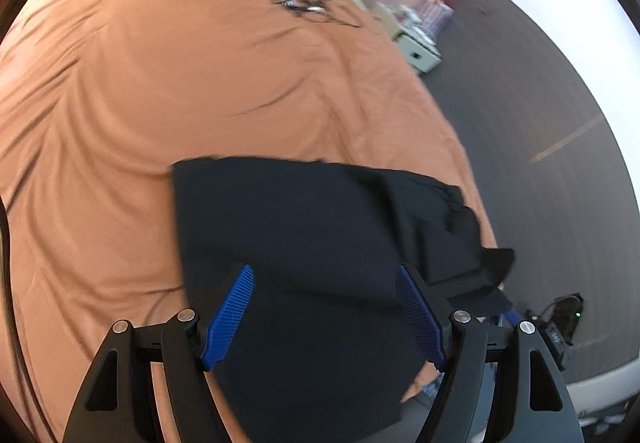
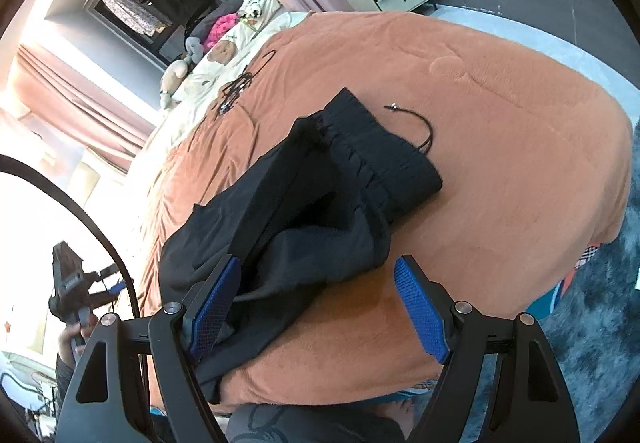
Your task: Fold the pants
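Black pants (image 2: 304,203) lie bunched near the bed's (image 2: 520,147) edge, so the left gripper (image 1: 324,317) and right gripper (image 2: 320,309) hover wide open, empty, ready to straighten them.

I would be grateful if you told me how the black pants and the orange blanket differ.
The pants are black and lie bunched and partly folded; the orange blanket is spread nearly flat. The pants cover a small patch near the bed's edge, while the blanket covers most of the bed. Both are soft fabric.
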The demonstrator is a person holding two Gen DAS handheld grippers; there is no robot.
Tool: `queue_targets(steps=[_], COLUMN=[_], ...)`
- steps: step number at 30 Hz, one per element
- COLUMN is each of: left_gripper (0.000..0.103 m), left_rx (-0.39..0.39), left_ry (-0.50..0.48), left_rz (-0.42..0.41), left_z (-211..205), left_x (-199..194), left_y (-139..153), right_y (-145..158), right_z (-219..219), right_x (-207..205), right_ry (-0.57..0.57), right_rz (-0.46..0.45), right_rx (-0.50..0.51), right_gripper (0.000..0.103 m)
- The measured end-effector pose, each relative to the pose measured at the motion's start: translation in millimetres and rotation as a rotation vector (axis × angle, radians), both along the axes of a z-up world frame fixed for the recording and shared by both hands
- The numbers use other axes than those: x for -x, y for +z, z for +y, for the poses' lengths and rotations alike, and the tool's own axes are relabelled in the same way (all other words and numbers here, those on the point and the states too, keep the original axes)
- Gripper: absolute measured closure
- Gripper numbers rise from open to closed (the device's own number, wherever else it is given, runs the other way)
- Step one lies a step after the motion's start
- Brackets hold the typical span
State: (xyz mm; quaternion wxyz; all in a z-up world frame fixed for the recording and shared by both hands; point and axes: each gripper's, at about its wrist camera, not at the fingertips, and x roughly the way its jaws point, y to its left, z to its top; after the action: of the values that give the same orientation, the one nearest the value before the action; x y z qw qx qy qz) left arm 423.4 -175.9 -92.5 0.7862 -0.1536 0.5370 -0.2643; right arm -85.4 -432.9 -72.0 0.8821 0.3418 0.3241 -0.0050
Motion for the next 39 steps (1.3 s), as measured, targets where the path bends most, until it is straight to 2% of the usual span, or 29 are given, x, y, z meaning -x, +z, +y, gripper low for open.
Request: queue_targets(steps=[3,7,18,21,24,26,27,28,29,31,35,39], left_gripper=[0.034,0.047,0.05,0.053,0.053,0.057,0.064,0.082,0.09,0.097,0.098,0.099], left_rx=[-0.008,0.0,0.006,0.039,0.112,0.135,0.131,0.125,0.122,0.124,0.113,0.097], left_ry=[0.052,0.076,0.058,0.047,0.042,0.035,0.028,0.025,0.025,0.04,0.041,0.041], left_rz=[0.045,0.109,0.226,0.243,0.239,0.227,0.216,0.212,0.213,0.204,0.149,0.126], left_z=[22.8,41.2,45.4,41.3,40.7,39.2,38.4,38.3,38.3,40.8,46.6,56.9], left_x=[-2.9,-2.4,-5.6,-8.8,-10.3,-7.7,-5.4,-4.9,-4.7,-5.1,-1.9,-1.5], left_y=[-19.6,-45.8,-96.0,-104.2,-110.2,-111.9,-111.7,-110.9,-111.0,-106.8,-84.5,-67.4], right_y=[3.4,4.7,-6.2,-14.6,-26.0,-33.7,-37.0,-39.9,-42.1,-44.8,-46.8,-44.8], right_z=[4.1,8.6,-3.8,-8.0,-15.3,-21.6,-22.1,-25.6,-27.1,-31.1,-33.0,-18.6], right_x=[-5.2,-15.8,-39.6,-44.3,-50.1,-54.7,-55.7,-58.7,-60.2,-64.7,-67.0,-69.1], right_ry=[-0.006,-0.002,0.003,0.008,0.023,0.019,0.016,0.014,0.009,-0.003,-0.032,-0.007], right_rz=[0.006,0.018,0.066,0.077,0.067,0.058,0.051,0.045,0.043,0.035,0.011,0.011], right_rx=[0.001,0.003,-0.07,-0.111,-0.188,-0.237,-0.249,-0.264,-0.269,-0.266,-0.271,-0.235], right_gripper=[0.025,0.025,0.025,0.025,0.025,0.025,0.025,0.025,0.025,0.025,0.025,0.039])
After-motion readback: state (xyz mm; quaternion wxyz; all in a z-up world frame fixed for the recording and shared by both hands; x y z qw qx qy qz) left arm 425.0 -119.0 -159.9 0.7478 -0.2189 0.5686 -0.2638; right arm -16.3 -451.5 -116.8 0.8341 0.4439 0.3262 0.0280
